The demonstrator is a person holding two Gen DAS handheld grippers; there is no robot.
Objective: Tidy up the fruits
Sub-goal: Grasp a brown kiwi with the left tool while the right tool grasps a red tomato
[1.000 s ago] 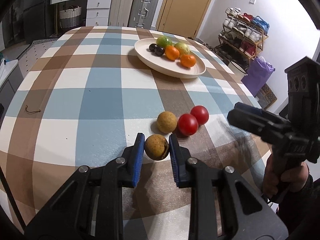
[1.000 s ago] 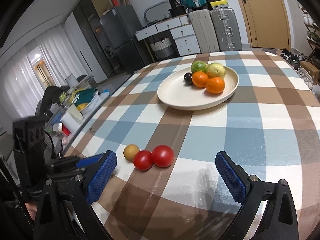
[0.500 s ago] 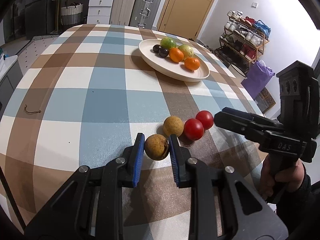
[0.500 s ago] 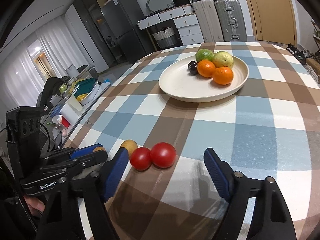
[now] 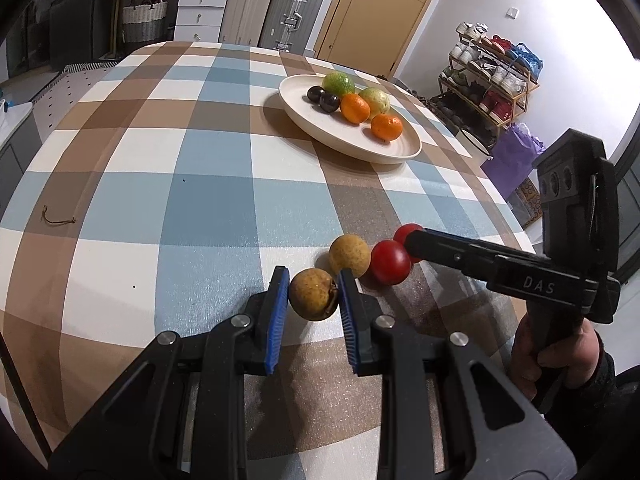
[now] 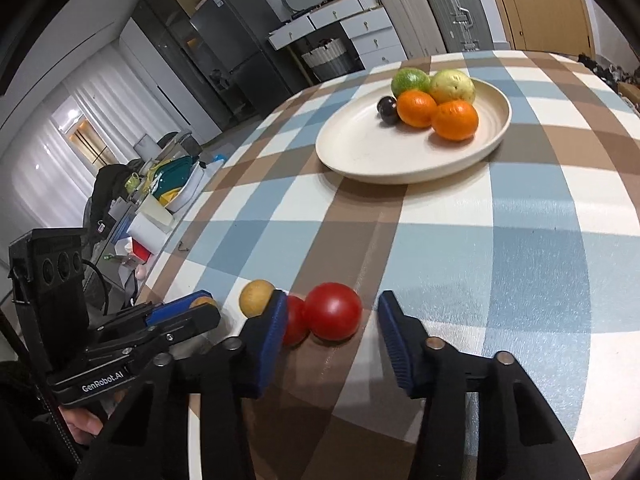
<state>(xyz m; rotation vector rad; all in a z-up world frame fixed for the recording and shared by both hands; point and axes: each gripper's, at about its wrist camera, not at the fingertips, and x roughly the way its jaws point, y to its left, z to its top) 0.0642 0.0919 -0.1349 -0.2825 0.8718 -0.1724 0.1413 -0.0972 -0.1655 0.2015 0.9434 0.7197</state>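
A: What has changed in the last second?

B: The right gripper (image 6: 332, 332) has come forward and narrowed, though its jaws are still spread, one either side of the far red tomato (image 6: 333, 311) without touching it. The near red tomato (image 6: 295, 320) sits just behind its left finger.

A: And the left gripper (image 5: 314, 294)?

B: No change: it is pinching the brown longan (image 5: 313, 294) at the near edge of the table (image 5: 208, 200). A second longan (image 5: 349, 255) lies beside the tomatoes.

A: So what does that mean?

B: Both hands look about ready to carry fruit to the cream plate (image 5: 320, 130) on the far side, where oranges (image 5: 354, 108) already sit
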